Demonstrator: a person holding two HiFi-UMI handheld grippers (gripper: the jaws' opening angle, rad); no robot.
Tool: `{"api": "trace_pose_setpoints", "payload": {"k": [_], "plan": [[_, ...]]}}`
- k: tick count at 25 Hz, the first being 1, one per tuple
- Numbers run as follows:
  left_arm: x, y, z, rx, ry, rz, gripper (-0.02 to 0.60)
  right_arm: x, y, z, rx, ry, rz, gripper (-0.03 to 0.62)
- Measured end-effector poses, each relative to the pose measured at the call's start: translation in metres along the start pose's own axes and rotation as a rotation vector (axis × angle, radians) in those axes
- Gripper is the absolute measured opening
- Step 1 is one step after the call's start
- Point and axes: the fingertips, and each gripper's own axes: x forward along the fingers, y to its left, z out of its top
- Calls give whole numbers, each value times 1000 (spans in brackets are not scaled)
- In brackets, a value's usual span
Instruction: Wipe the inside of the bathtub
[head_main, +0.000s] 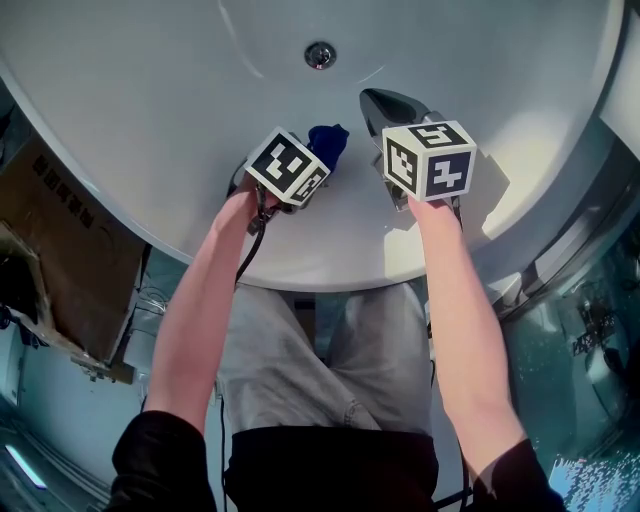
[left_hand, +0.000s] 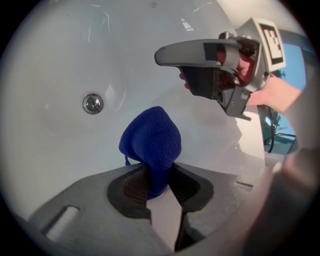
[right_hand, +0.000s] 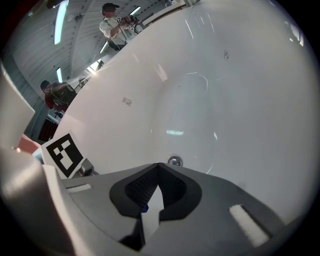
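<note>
The left tongs (left_hand: 159, 175) clamp a blue cloth (left_hand: 152, 137) by its lower end. The bunched bulk pokes out over the bathtub (head_main: 150, 90) wall, between the near rim and the drain (head_main: 320, 54). The right tongs (right_hand: 158, 175) are pressed together on nothing. The cloth looks soft, light and floppy. A hold on a gathered fold, as here, should resist slipping against the slick tub.

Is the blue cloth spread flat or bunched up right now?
Bunched up. The blue cloth bulges in a lump, its lower end pinched in the left hand-held gripper.
</note>
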Motion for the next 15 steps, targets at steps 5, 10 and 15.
{"api": "trace_pose_setpoints", "payload": {"k": [5,10,15], "plan": [[-3,-19,-12,76,26,11,106,-1,1,-1,7,-2,-3,6],[-13,-38,-23,140,70,5,106,-5,2,0,33,-12,-5,6],[-27,-63,-31,157,35,-41,106,-10,-1,-9,37,6,-10,6]]}}
